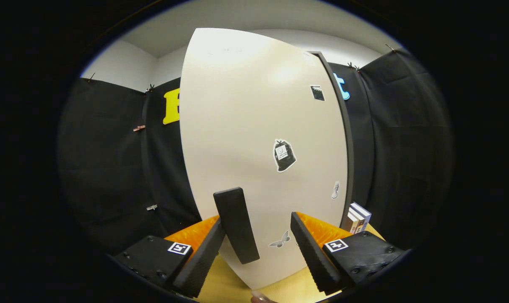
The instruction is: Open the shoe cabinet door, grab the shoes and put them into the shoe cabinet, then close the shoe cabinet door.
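In the gripper view, the shoe cabinet door (254, 139) stands just ahead of the gripper (263, 252), a tall pale panel with a smooth, matte face carrying a few small stickers (284, 155). On that door, low down and toward its left edge, a dark upright bar handle (236, 225) sticks out from the face; it sits between the gripper's fingers, close to the left finger (202, 259) and well clear of the right one. The fingers are spread wide and press on nothing. The door looks shut or nearly so, its right edge running along the cabinet's dark frame (343, 139); whether shoes lie behind it cannot be told, and this scene would fit a door waiting to be pulled as well as one just pushed closed. By the look of it, the panel is stiff, light board that swings on hinges at the right, so it should move with little force; its flat face gives no purchase and would be slippery to the fingers. The handle is rigid, straight-sided and narrow enough to pinch across, so it is the place to take hold. To the right of the door, at its foot, some books (357, 217) stand on the yellow tabletop (288, 290).
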Demonstrator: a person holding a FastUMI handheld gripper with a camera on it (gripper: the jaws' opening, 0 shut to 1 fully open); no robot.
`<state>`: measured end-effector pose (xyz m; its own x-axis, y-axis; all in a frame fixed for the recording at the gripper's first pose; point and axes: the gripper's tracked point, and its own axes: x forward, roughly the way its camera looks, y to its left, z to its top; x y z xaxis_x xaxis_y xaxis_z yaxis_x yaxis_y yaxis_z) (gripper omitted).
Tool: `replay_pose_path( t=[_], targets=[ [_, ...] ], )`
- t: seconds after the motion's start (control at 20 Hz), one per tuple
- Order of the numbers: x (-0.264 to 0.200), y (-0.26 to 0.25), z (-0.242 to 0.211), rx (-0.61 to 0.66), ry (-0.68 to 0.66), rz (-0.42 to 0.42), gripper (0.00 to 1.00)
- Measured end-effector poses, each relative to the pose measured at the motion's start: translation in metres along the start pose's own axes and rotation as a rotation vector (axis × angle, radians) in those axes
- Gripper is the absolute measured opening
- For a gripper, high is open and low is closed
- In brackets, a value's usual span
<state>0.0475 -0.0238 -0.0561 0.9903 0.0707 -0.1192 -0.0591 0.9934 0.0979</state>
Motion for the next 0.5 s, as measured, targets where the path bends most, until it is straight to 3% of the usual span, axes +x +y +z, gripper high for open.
replay_pose_path(
  t=[0.5],
  targets=[
    [0.021,0.028,0.01,-0.032,-0.04,0.027,0.98]
  ],
)
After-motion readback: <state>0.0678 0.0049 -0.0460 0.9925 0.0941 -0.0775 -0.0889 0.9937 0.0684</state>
